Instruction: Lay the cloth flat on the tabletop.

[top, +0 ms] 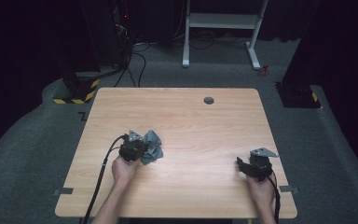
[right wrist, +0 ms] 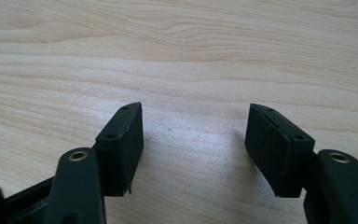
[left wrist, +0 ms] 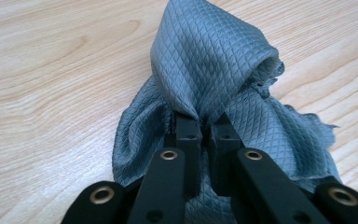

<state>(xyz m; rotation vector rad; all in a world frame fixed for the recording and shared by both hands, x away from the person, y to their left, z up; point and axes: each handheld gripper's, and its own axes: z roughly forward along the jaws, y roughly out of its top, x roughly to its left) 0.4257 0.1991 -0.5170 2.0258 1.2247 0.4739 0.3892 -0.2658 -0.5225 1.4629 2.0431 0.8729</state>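
Looking along our right gripper (right wrist: pixel 195 140), we see its two black jaws standing wide apart, with nothing between their flat dark pads (right wrist: pixel 129 140). Below and beyond them lies the pale, wavy-grained wooden table (right wrist: pixel 191 60), bare and evenly lit across the whole frame.

Bare table (top: pixel 200 135) lies open between my hands; only the crumpled grey cloth (top: pixel 151 145) blocks my left side.
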